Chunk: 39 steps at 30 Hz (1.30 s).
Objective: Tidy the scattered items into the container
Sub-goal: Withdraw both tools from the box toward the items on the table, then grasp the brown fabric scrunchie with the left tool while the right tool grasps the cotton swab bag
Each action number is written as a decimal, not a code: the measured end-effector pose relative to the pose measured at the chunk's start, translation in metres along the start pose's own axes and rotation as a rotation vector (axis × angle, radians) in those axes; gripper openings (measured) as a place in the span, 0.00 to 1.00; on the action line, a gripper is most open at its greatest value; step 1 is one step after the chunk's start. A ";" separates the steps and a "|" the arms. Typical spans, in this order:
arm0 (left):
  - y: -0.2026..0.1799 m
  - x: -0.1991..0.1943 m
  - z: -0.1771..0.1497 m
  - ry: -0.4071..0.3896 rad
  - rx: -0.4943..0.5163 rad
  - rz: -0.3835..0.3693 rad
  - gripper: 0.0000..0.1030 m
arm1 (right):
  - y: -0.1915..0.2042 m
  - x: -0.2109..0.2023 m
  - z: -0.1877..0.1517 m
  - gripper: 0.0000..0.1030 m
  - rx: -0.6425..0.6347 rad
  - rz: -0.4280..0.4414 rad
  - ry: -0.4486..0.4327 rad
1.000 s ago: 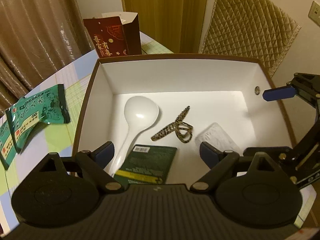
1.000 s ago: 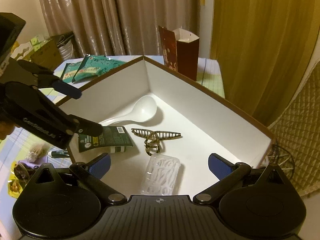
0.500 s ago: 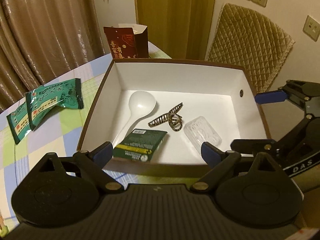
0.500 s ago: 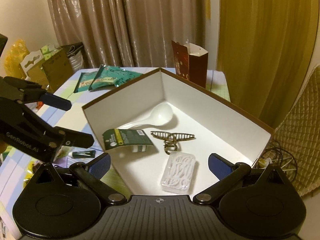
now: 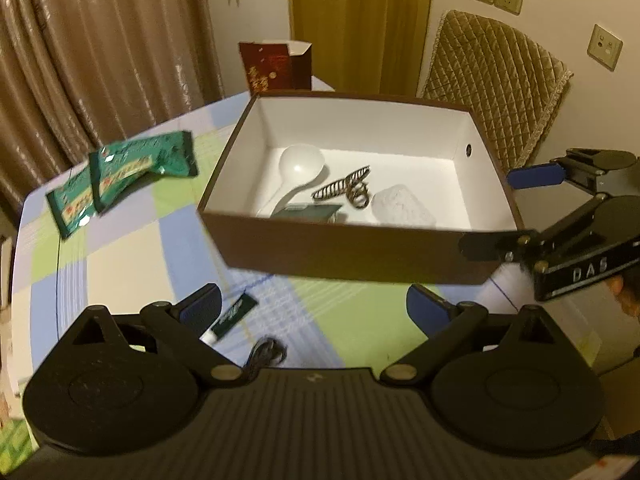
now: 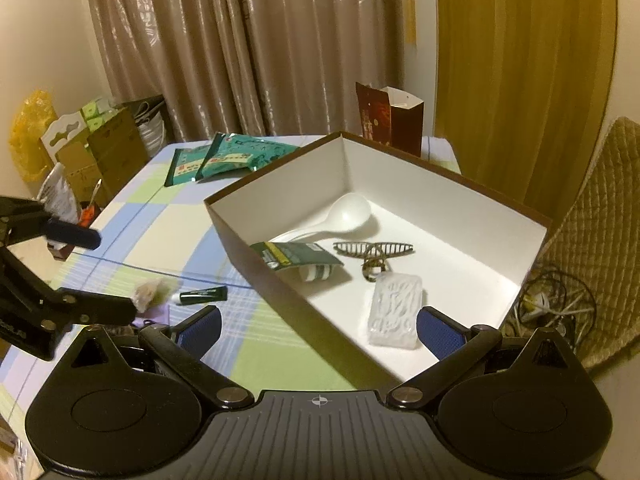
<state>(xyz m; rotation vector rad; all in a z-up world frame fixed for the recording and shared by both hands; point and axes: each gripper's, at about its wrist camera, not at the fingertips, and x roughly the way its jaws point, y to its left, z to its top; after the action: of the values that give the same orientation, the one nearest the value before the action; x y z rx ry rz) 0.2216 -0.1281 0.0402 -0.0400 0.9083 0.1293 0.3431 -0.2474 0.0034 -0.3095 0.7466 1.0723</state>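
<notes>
Now both grippers, left (image 5: 312,306) & right (image 6: 318,330), are pulled back from box (image 5: 352,250); left jaws opening, empty, right's open, empty; tube (image 6: 203,295) by box's near side likely next.

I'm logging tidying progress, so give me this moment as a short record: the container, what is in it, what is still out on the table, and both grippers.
container: brown box, white inside, open top
in box: white spoon, hair claw, green packet, clear plastic case
still on table: small green tube, two green snack packs
left gripper: jaws opening, nothing between them
right gripper: open, empty
</notes>
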 end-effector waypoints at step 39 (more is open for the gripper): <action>0.107 -0.002 -0.164 0.118 -0.168 0.041 0.91 | 0.080 0.046 -0.080 0.98 0.023 0.022 0.254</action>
<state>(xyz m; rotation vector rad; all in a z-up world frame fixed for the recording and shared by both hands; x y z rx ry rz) 0.0780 -0.0371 -0.0570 -0.1871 1.0142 0.2434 0.2531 -0.2243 -0.0759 -0.4237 0.9907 1.0557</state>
